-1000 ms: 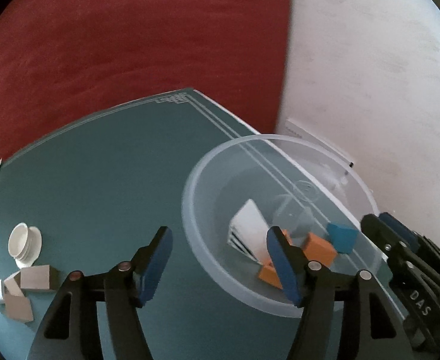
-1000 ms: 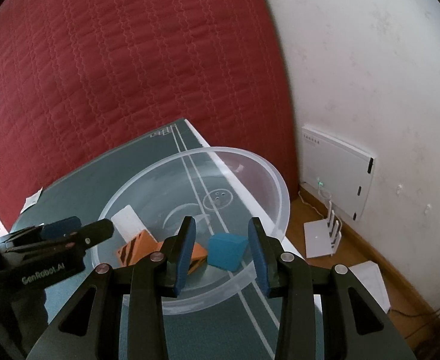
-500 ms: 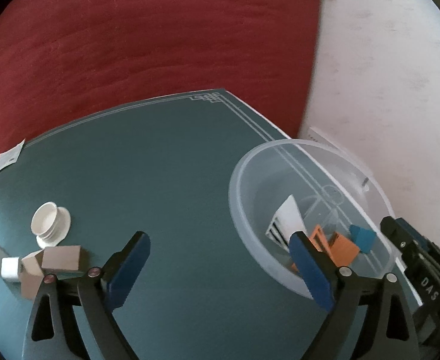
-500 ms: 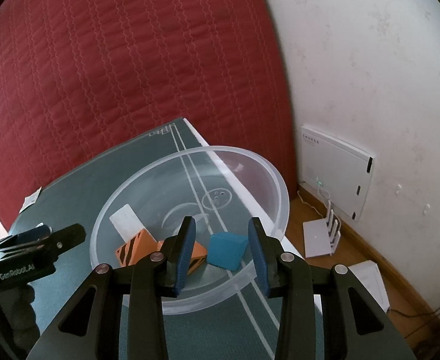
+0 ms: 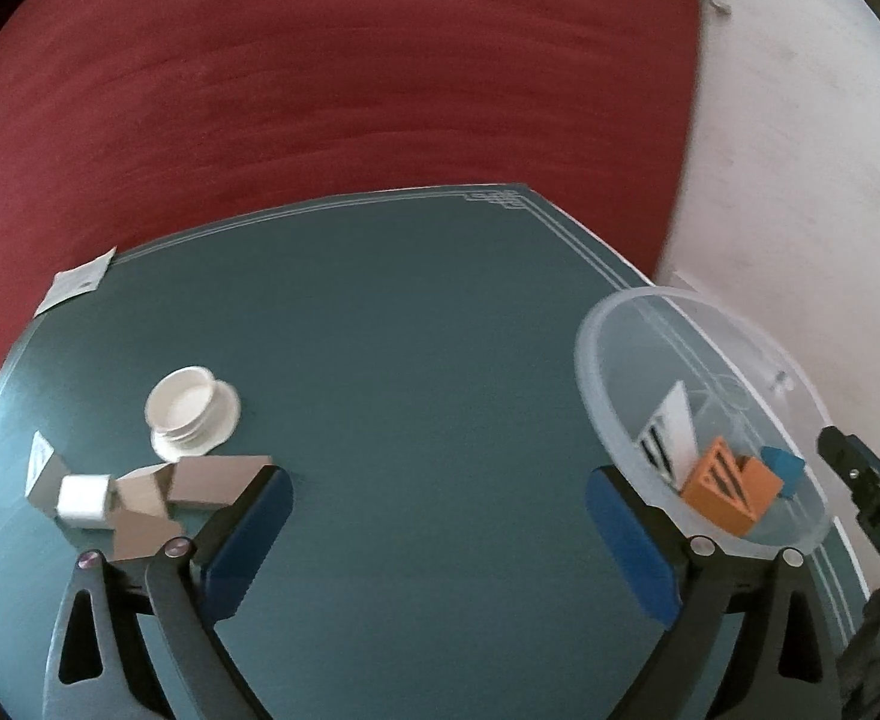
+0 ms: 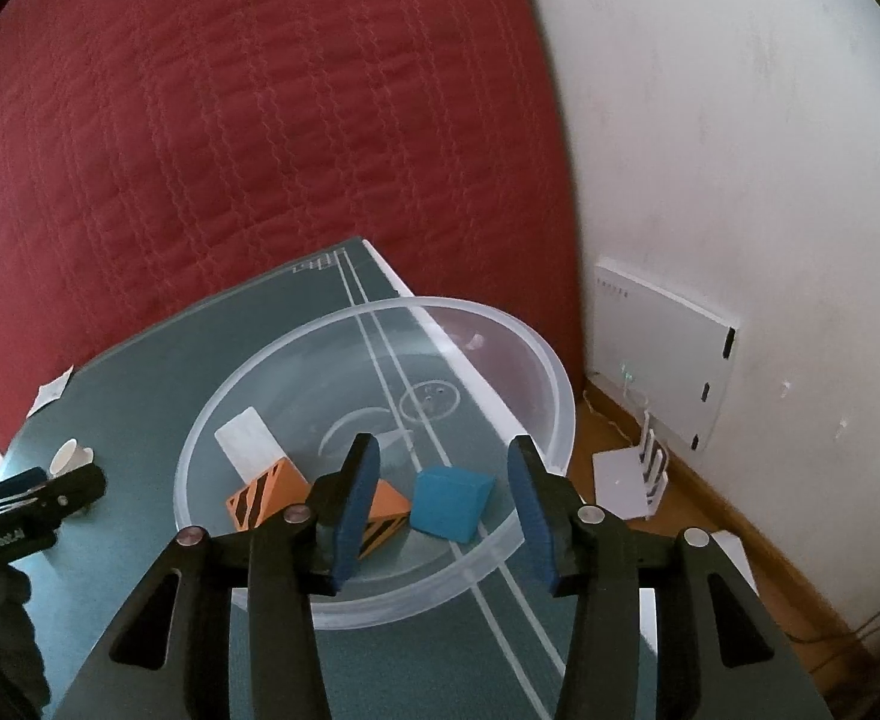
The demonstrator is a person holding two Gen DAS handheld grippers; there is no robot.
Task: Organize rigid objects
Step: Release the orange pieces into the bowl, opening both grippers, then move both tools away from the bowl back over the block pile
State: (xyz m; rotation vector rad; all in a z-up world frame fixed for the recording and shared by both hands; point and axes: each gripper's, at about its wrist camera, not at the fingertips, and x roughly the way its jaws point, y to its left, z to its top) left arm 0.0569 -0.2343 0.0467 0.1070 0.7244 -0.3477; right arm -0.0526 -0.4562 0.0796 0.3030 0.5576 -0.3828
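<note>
Blue-padded left gripper [image 5: 437, 531]: jaws were spread wide, nothing gripped.
Right gripper [image 6: 444, 483]: was held partly open, empty, over the clear bowl [image 6: 550, 372].
Bowl contents: blue block [image 6: 451, 501], orange blocks [image 6: 266, 492].

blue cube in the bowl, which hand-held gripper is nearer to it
Right. The right hand-held gripper hangs open right over the blue cube in the clear bowl; the left hand-held gripper is open outside the bowl.
</note>
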